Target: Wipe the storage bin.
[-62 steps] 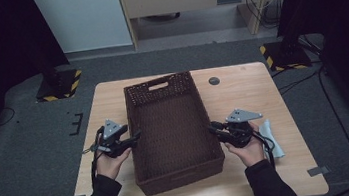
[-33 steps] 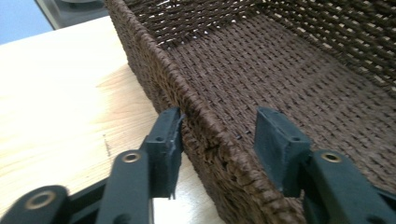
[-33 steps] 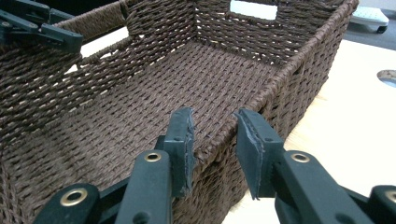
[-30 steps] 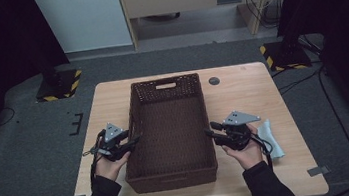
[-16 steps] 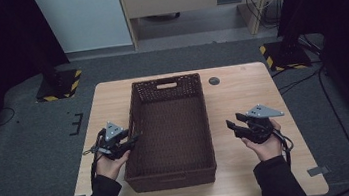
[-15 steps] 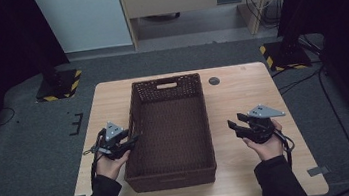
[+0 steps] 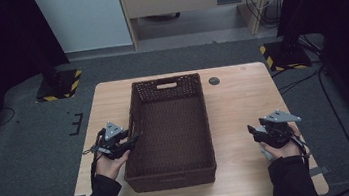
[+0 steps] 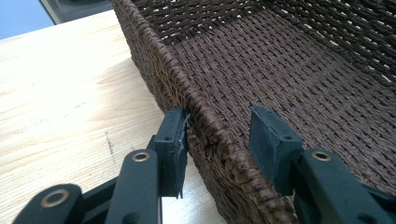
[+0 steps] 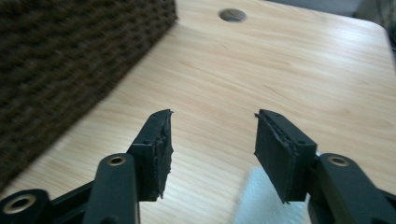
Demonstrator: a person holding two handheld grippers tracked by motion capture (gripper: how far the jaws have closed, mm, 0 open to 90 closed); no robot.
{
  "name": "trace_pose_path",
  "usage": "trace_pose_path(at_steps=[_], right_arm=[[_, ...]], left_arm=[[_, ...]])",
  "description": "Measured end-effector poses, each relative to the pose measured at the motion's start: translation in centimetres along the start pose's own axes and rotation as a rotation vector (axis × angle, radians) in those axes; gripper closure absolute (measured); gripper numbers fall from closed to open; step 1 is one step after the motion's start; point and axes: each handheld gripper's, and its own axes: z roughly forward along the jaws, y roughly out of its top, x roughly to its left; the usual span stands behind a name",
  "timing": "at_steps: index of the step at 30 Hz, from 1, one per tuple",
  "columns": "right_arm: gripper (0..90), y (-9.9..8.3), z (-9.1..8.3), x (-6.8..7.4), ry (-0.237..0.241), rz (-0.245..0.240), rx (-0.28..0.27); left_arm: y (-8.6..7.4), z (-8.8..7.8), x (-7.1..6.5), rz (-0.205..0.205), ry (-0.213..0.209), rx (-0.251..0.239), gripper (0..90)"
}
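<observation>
Basket (image 7: 170, 123) wall stands between left tongs (image 8: 219, 135), right tongs (image 7: 253, 133) apart.

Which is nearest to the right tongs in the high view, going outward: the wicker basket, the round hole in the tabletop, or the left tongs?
1. Wicker basket: its near right wall, just left of the right tongs.
2. Round hole: farther up the table, toward the far edge.
3. Left tongs: across the basket, astride its left rim.

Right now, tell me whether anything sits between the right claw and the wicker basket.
Nothing visible does. Bare table lies between the right claw, jaws open and empty, and the basket. The round hole sits farther back, off that line.
</observation>
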Motion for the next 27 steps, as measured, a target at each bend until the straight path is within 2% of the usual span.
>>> trace_pose_path(at_steps=[4,10,16,22,24,27], right_arm=[[44.5,-1.0,-0.7,-0.4,-0.018,0.004,0.007],[43.2,-2.3,-1.2,-1.5,-0.055,0.037,0.017],[44.0,-3.7,-1.1,-2.1,-0.063,0.042,0.082],[51.8,-4.7,-1.3,-2.3,-0.045,0.05,0.127],[55.7,-4.7,-1.2,-2.3,-0.043,0.066,0.138],[62.1,-4.8,-1.0,-2.4,-0.035,0.065,0.169]], left_arm=[[-0.1,0.0,0.1,-0.01,-0.01,0.0,56.0],[-0.1,0.0,0.1,-0.011,-0.009,0.0,55.9],[0.0,0.0,0.1,-0.012,-0.009,0.001,56.1],[-0.1,0.0,0.1,-0.014,-0.009,0.001,56.3],[-0.1,0.0,0.1,-0.018,-0.012,0.002,56.4],[-0.1,0.0,0.2,-0.027,-0.019,0.005,56.5]])
